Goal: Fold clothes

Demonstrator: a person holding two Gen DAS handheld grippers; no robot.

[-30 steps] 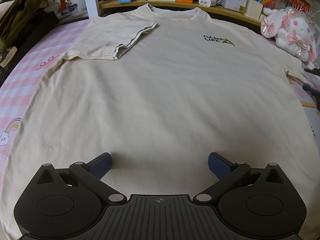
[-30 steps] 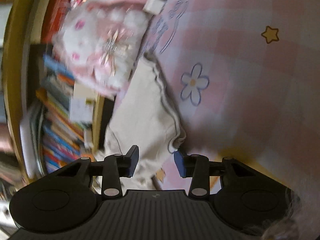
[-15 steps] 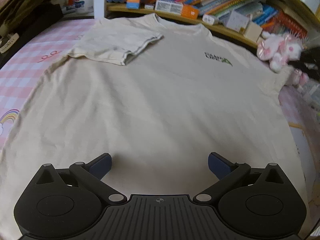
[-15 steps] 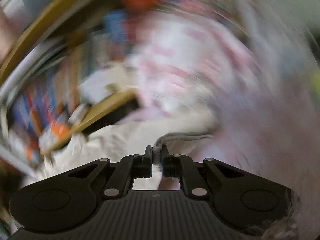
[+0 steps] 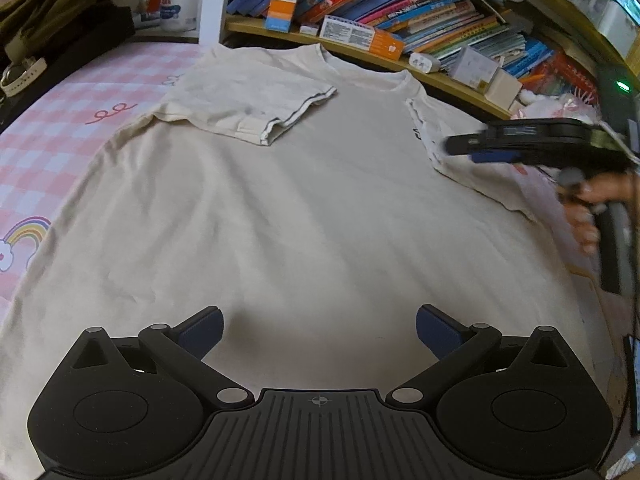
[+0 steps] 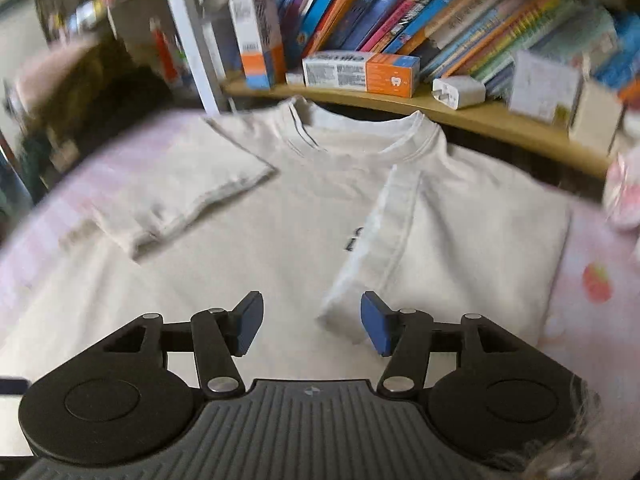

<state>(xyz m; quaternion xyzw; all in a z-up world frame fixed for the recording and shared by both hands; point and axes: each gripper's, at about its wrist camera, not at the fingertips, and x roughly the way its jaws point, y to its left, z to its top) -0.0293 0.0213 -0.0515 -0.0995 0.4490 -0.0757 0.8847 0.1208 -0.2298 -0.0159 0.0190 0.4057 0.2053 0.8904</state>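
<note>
A cream T-shirt (image 5: 304, 208) lies flat on a pink checked bed cover (image 5: 52, 128), collar toward the shelf. Its left sleeve (image 5: 256, 100) is folded in over the chest. Its right sleeve (image 6: 460, 248) is folded in too, covering part of the chest print. My left gripper (image 5: 319, 330) is open and empty, low over the shirt's lower part. My right gripper (image 6: 311, 326) is open and empty, just in front of the folded right sleeve's lower corner. It also shows in the left wrist view (image 5: 464, 148), over that sleeve.
A wooden shelf (image 5: 400, 62) with books and boxes runs behind the collar. A pink plush toy (image 5: 560, 106) sits at the right. Dark bags (image 5: 60, 12) and a cup of pens (image 5: 178, 4) stand at the back left.
My right gripper shut on the right sleeve, carried it in over the chest and opened, leaving it folded. My left gripper stayed open and shifted a little over the hem.
</note>
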